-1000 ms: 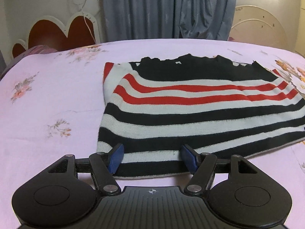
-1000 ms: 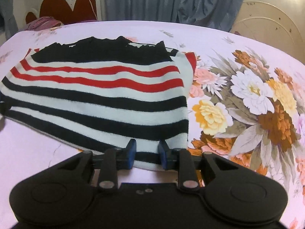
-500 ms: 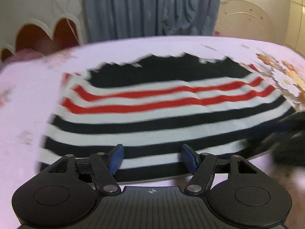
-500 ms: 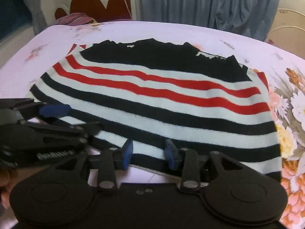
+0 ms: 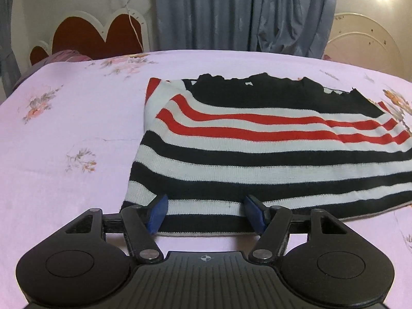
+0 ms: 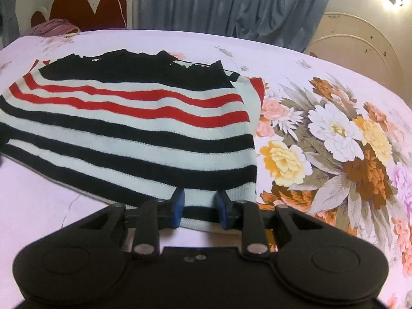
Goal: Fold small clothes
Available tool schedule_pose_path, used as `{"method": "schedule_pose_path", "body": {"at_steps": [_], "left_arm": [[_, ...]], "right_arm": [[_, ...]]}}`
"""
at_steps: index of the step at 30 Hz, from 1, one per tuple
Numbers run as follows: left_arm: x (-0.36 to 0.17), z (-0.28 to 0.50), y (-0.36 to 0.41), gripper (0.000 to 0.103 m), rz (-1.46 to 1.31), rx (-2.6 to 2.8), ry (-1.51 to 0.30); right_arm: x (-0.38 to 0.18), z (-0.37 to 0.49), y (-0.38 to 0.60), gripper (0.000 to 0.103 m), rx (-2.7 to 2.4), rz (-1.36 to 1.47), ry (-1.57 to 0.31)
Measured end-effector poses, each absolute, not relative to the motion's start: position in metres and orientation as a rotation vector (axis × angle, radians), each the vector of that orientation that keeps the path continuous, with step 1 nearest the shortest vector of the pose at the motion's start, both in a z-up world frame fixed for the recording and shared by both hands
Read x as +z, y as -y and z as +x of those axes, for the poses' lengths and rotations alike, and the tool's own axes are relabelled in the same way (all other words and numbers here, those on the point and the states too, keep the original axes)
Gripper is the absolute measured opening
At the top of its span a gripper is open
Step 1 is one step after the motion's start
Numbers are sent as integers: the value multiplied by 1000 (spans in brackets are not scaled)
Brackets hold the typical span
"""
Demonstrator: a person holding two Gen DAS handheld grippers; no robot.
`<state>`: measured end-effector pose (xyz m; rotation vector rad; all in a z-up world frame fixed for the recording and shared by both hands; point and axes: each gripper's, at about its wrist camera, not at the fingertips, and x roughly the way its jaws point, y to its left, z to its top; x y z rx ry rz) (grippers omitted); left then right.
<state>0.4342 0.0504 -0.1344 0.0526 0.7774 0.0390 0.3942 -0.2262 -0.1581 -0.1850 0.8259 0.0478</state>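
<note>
**Both Grippers at the Near Hem: Position Before the Fold**

The striped sweater (image 5: 257, 154) lies flat on the bed (image 5: 64, 141), over a lilac floral sheet. Its long axis runs left to right across both wrist views, with the black collar band at the far edge and the hem at the near edge.

Left hand-held gripper (image 5: 206, 212): jaws spread wide. The blue fingertips (image 5: 157, 212) bracket a section of the hem near the sweater's left corner. The hem passes between them, but nothing is clamped.

Right hand-held gripper (image 6: 200, 207): jaws at a narrower gap, not closed. The fingertips (image 6: 177, 207) straddle the hem just inside the sweater's (image 6: 128, 134) right corner, beside the large flower print of the bed (image 6: 334, 141). Whether the pads touch the knit cannot be determined from this view.

Governing relation: the garment lies directly ahead of both grippers, extending away from them toward the collar. Each gripper stands at its own end of the near hem, so neither has the advantage in reach. The left covers the left corner, the right covers the right.

Assessment: the likely next action is closing both jaws on the hem, then carrying it forward over the body toward the collar. Uneven travel between the two ends would skew the fold line relative to the stripes.
</note>
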Motion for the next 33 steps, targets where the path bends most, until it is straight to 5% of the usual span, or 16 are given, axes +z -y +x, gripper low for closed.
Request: {"method": "schedule_pose_path", "body": {"at_steps": [12, 16, 18, 23, 33], "left_arm": [[-128, 425, -63, 66, -5, 33, -770], [-114, 387, -90, 65, -189, 97, -698], [-120, 376, -101, 54, -332, 80, -695], [-153, 382, -115, 53, -652, 72, -694], [-187, 420, -130, 49, -979, 65, -578]], "right_arm": [[-157, 394, 225, 27, 44, -213, -834], [-133, 373, 228, 52, 46, -145, -754], [-127, 369, 230, 48, 71, -106, -747], [-124, 379, 224, 20, 120, -19, -752], [-122, 443, 172, 10, 233, -25, -772]]}}
